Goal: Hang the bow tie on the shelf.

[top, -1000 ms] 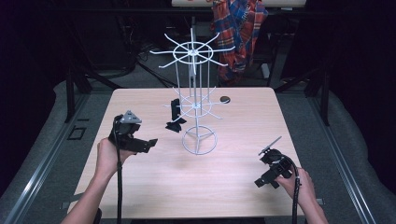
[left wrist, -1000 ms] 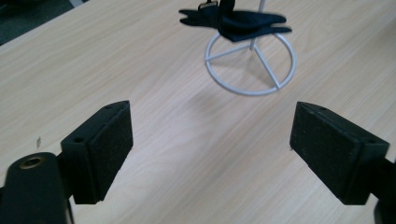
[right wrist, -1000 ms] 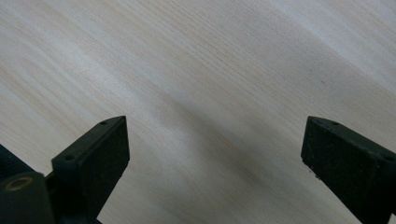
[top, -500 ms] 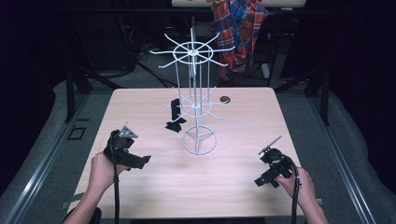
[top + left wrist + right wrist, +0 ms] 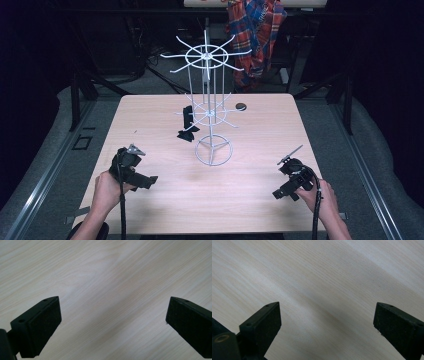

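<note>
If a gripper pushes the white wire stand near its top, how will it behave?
The white wire stand probably tips easily: it is tall on a small ring base. Being thin open wire, it looks light, so it may slide on the smooth table.

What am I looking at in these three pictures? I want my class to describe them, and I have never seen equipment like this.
A person at a pale wooden table holds a black two-jaw gripper in each hand: left gripper, right gripper. One picture looks down from above; the other two come from cameras riding on the grippers, looking past their jaws at bare wood. Both grippers are open and hold nothing. On the table stand a white wire display rack, with a black item hanging on it, and a small dark disc.
</note>
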`<state>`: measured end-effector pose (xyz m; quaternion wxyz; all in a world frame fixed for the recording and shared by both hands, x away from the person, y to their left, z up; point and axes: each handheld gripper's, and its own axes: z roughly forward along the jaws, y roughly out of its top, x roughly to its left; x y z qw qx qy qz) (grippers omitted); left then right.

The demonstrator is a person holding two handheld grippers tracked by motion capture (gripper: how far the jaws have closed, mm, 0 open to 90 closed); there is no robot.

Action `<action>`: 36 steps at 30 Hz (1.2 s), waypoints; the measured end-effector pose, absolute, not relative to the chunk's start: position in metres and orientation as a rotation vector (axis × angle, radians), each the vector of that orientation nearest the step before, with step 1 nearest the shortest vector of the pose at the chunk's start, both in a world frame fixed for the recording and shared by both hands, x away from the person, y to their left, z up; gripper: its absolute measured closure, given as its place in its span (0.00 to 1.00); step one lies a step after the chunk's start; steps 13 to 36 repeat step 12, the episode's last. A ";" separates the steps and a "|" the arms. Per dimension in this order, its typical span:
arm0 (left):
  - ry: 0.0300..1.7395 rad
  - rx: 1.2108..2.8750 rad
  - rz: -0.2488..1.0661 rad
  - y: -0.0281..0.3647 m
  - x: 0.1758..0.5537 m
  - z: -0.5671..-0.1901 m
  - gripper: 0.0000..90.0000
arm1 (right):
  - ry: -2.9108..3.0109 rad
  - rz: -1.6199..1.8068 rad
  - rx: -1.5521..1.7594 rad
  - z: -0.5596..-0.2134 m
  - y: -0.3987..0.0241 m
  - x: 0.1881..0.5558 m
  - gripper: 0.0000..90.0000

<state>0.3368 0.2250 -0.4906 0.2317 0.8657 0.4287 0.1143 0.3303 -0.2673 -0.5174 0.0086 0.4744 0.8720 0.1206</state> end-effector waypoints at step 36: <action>1.206 2.379 0.232 0.228 0.341 -0.504 0.00 | 2.727 0.399 1.450 -0.512 -0.267 0.332 0.10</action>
